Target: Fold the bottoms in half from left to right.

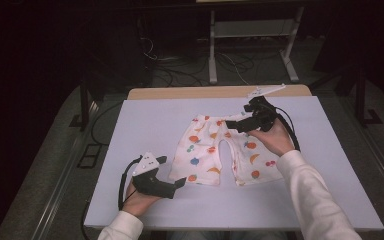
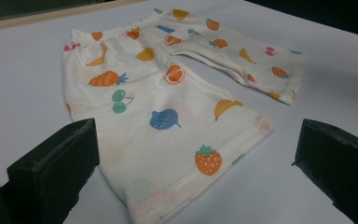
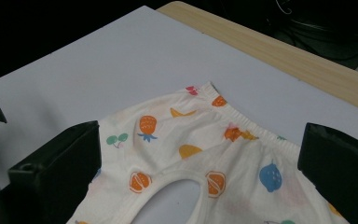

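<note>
— Where do things stand at the table?
— The fruit-print shorts [image 1: 220,150] lie flat and unfolded mid-table on the white board [image 1: 130,130]; folding hasn't begun.
— And the tongs?
— Left gripper [image 1: 172,186] gapes wide near one leg hem, right gripper [image 1: 236,126] wide open over the waistband; both empty.

The right gripper view's bottom edge cuts off the shorts [image 3: 200,154] below the crotch.
</note>
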Demonstrator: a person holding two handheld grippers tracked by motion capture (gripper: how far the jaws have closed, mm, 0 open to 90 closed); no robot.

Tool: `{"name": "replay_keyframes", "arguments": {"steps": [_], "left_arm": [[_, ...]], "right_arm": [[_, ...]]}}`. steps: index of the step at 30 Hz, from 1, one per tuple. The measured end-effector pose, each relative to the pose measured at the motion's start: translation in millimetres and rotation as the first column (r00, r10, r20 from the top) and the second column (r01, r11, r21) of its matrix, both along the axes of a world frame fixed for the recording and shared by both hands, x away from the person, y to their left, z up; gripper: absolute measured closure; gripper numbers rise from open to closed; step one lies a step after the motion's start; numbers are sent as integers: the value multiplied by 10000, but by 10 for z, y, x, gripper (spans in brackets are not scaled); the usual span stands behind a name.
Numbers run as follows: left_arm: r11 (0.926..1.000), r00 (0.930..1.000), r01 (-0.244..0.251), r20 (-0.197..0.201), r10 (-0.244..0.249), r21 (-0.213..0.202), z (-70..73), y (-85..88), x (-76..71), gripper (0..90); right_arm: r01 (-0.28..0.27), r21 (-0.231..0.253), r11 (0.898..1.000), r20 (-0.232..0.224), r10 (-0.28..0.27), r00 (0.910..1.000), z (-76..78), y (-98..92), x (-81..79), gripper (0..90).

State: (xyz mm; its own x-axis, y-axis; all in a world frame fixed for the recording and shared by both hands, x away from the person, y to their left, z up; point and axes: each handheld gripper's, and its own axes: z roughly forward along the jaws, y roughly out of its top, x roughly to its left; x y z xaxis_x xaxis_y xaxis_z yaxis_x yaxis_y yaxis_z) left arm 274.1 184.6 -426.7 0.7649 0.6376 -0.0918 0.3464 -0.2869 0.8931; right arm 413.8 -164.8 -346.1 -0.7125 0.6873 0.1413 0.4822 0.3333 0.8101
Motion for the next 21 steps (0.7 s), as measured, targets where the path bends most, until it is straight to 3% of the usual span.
{"name": "replay_keyframes", "arguments": {"steps": [21], "left_arm": [[9999,10000,56,-18,-56,-98,1,0,3,0]], "right_arm": [[-512,-244,9984,63,514,9987,119,380,206,0]]}}
